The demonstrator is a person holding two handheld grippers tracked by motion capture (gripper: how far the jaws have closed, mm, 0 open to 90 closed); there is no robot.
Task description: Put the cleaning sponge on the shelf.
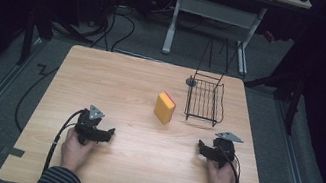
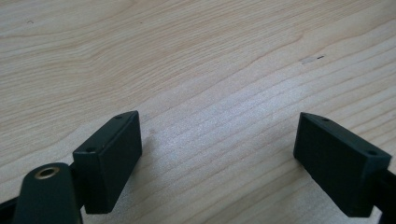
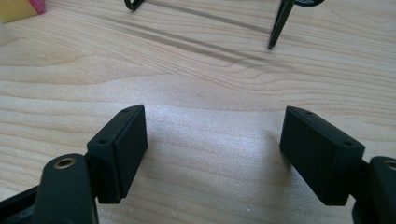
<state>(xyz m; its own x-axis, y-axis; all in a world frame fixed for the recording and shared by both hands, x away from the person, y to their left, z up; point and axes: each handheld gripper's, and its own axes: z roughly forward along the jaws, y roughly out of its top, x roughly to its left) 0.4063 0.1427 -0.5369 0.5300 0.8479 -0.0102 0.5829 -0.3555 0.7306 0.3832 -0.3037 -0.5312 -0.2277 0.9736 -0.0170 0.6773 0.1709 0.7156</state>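
Hands rest both grippers, left gripper [image 1: 105, 133] and right gripper [image 1: 203, 148], jaws apart and empty, on the table [image 1: 116, 83]; yellow sponge [image 1: 164, 107] stands just left of the wire rack [image 1: 205, 101], likely awaiting pickup.

We look along our left hand-held gripper [image 2: 217, 149] at the desk [image 2: 196, 60]. Its two black jaws come up from the bottom, one on the left side and one on the right side. They stand far apart. Between them we see bare wood and nothing else. The desk is light brown with wavy lines running across it. A small dark mark sits on the wood near the top right. Each jaw has little round holes on its top edge.
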